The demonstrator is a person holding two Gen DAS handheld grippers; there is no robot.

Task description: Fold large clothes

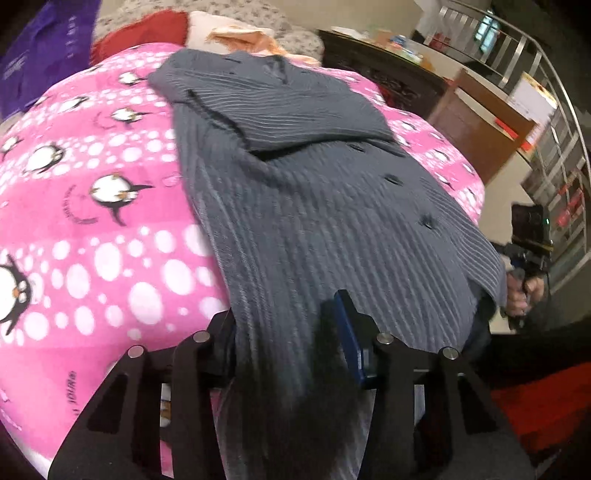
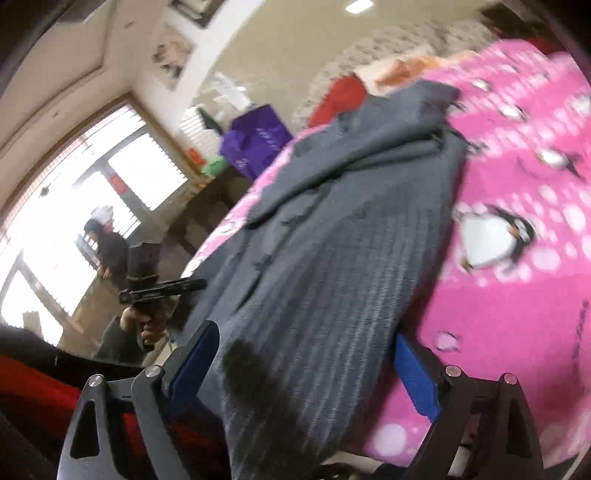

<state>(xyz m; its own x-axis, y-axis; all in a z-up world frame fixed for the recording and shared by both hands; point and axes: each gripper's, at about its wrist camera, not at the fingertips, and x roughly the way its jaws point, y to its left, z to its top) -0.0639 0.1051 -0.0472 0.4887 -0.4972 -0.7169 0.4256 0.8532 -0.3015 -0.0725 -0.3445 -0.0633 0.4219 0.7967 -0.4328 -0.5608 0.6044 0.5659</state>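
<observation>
A grey ribbed button-up garment [image 1: 295,192] lies lengthwise on a pink penguin-print blanket [image 1: 92,206], one sleeve folded across its chest. My left gripper [image 1: 288,332] has the garment's near hem bunched between its fingers, one blue pad [image 1: 349,332] showing; the other finger is hidden by cloth. In the right wrist view the same garment [image 2: 332,236] runs between my right gripper's [image 2: 306,350] blue pads [image 2: 417,373], which stand wide apart around the hem. The right gripper also shows in the left wrist view [image 1: 524,266], and the left gripper in the right wrist view [image 2: 166,288].
Red, orange and white clothes [image 1: 155,26] are piled at the blanket's far end, beside a purple bag [image 1: 44,48]. A wooden cabinet [image 1: 480,122] and metal railing [image 1: 554,74] stand to the right. A person [image 2: 107,251] stands by bright windows [image 2: 122,177].
</observation>
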